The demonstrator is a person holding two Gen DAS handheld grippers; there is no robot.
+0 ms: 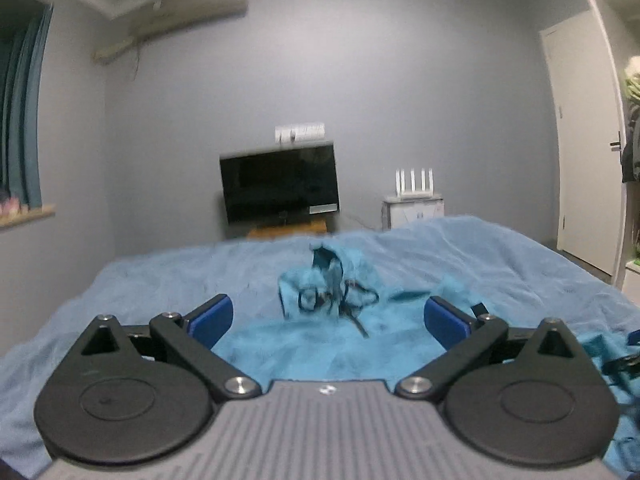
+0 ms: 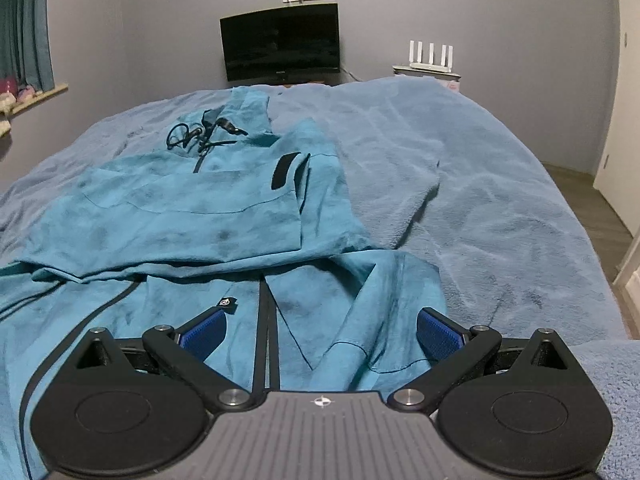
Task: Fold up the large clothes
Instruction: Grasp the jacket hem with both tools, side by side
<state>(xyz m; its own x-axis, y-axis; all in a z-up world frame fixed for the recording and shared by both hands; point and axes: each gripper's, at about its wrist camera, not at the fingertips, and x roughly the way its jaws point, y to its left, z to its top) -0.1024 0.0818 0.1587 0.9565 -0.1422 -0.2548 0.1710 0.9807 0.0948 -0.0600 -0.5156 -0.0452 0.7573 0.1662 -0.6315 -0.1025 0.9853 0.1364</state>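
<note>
Garment: a large teal hooded jacket (image 2: 192,216) is spread on the bed (image 2: 500,208), toward the bed's left side and reaching down to its near edge; the right side of the bed carries only the pale blue blanket.
Hood: the hood (image 1: 336,272) with its dark drawcords (image 2: 188,136) lies at the end nearest the foot of the bed, bunched rather than flat.
Fold state: one panel appears already laid across the body, with a sleeve or front flap (image 2: 360,312) loose near the bed's near edge; which it is cannot be told.
Left gripper: the left gripper (image 1: 328,318) is spread wide above the jacket's middle, with nothing held between the blue pads (image 1: 212,320).
Right gripper: the right gripper (image 2: 320,334) is likewise released, poised over the dark zip line (image 2: 266,340) and the loose flap, apart from the cloth.
Step in hand: the next grasp is judged to be on the near hem or loose flap.
Advice: both layers should be pinched at an edge, not mid-panel; the cloth should be lifted just clear, carried toward the hood end and laid without dragging the lower layer; drawcords are best tucked in first.
Labels: a small dark tag (image 2: 226,303) with a pale round emblem is sewn beside the zip; no lettering can be read.
Other writing: the sticker on the monitor (image 1: 280,184) is too blurred to read.
</note>
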